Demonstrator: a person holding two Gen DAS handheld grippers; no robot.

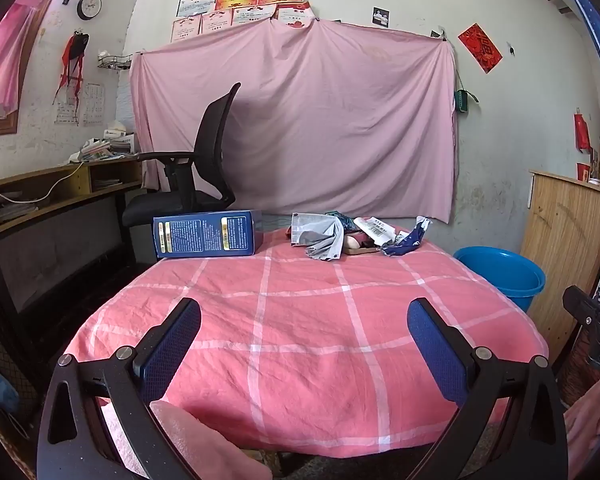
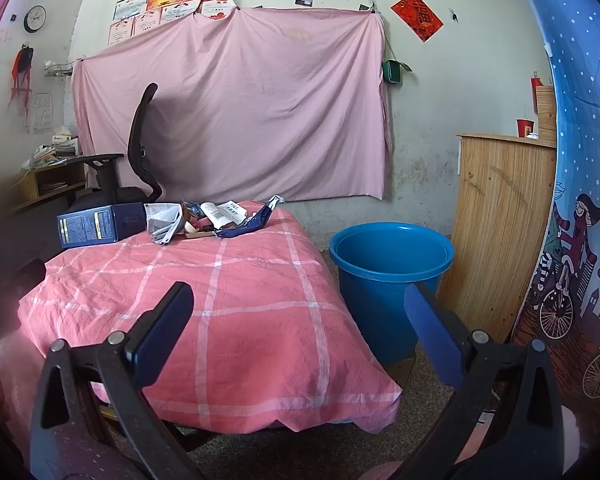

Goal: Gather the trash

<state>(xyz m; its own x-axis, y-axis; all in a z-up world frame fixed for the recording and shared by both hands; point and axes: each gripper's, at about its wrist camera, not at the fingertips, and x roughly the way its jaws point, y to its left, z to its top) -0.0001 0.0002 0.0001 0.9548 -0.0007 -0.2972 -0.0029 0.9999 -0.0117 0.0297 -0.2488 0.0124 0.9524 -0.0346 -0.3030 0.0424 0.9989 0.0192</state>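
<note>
Zero pieces collected so far, as far as I can tell. All the trash sits at the far end of the table point(image 1: 300, 360), the one under the pink checked cloth. You've got a dark blue box point(image 1: 208, 234) lying on its side at the far left corner, and just to its right a messy pile of wrappers point(image 1: 356, 236): a crumpled grey-and-white bag point(image 1: 320, 236), a white printed packet point(image 1: 374, 229), and a torn blue wrapper point(image 1: 406, 242) on the right edge of the pile. A few smaller bits are tucked under those, too jumbled to make out.

Off the table's right side stands a blue bucket point(image 2: 392, 268) on the floor, near the far right corner. My guess is that's where everything goes. Only part of the inside shows from here, and that part looks bare, so I'd say nothing has been dropped in yet.

Both tongs are spread wide and holding nothing. The left gripper point(image 1: 304, 320) hangs over the near half of the table, well short of the pile. The right gripper point(image 2: 298, 304) sits over the near right edge, with its right finger lined up in front of the bucket.

So basically the whole job is left: reach forward, grab each piece, carry it over to the bucket. The box looks like the bulkiest grab, while the thin wrappers may be fiddly to pinch off the cloth.

Further out there's a black office chair point(image 1: 204, 168) behind the table.
</note>
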